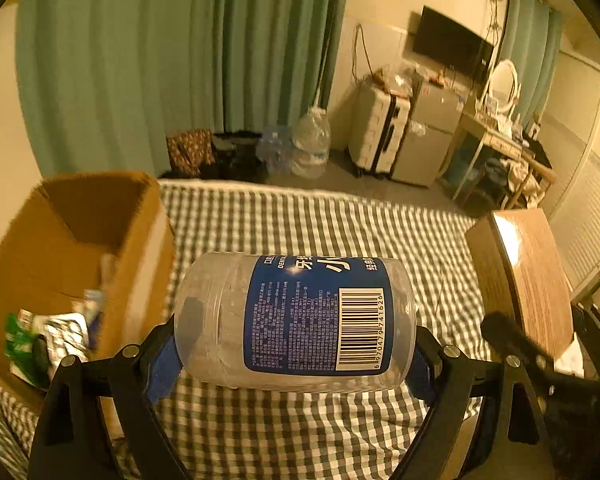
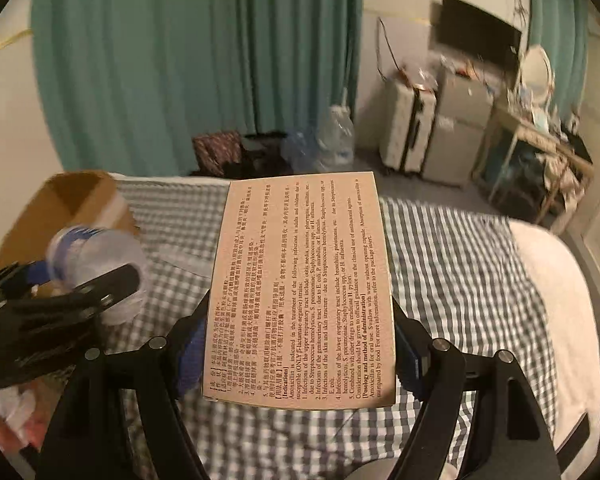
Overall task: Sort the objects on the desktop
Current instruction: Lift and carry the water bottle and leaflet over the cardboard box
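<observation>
- Left gripper (image 1: 296, 344): jaws wide, clamped end to end on a clear jar (image 1: 296, 320) lying crosswise, held clear above the bed (image 1: 340, 216), apparently for carrying.
- Right gripper (image 2: 300, 356): pads pinch the side edges of a medicine box (image 2: 300, 288), its printed face up, also off the bed.
- Carton (image 1: 72, 248) at the bed's left edge: open, holding crumpled packets (image 1: 48, 332); likely the sorting bin.
</observation>
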Demonstrator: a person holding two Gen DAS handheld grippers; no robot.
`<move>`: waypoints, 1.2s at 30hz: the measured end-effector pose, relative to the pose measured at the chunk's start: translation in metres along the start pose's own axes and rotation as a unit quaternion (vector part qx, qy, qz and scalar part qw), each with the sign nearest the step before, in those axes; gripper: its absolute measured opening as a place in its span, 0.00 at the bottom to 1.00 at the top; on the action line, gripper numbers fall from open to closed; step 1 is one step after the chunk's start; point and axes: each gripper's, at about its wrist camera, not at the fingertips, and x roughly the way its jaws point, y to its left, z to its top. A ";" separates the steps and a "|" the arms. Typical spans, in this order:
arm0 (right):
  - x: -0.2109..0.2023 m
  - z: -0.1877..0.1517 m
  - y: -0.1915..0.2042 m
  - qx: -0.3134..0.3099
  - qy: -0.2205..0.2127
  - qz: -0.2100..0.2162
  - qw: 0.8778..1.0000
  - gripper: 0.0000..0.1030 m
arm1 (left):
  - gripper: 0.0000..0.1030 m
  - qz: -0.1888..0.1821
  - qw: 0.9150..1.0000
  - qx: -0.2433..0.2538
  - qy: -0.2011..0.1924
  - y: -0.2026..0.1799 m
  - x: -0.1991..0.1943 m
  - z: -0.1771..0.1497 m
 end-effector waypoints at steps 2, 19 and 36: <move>-0.017 0.004 0.012 -0.012 -0.011 0.003 1.000 0.74 | 0.89 0.002 1.000 -0.005 -0.015 0.007 -0.016 0.006; -0.051 0.027 0.123 -0.085 -0.046 0.064 0.993 0.74 | 0.89 0.073 0.993 -0.063 -0.068 0.128 -0.087 0.025; 0.022 0.035 0.195 -0.111 0.017 0.147 0.983 0.74 | 0.90 0.127 0.986 -0.110 0.018 0.240 -0.029 0.004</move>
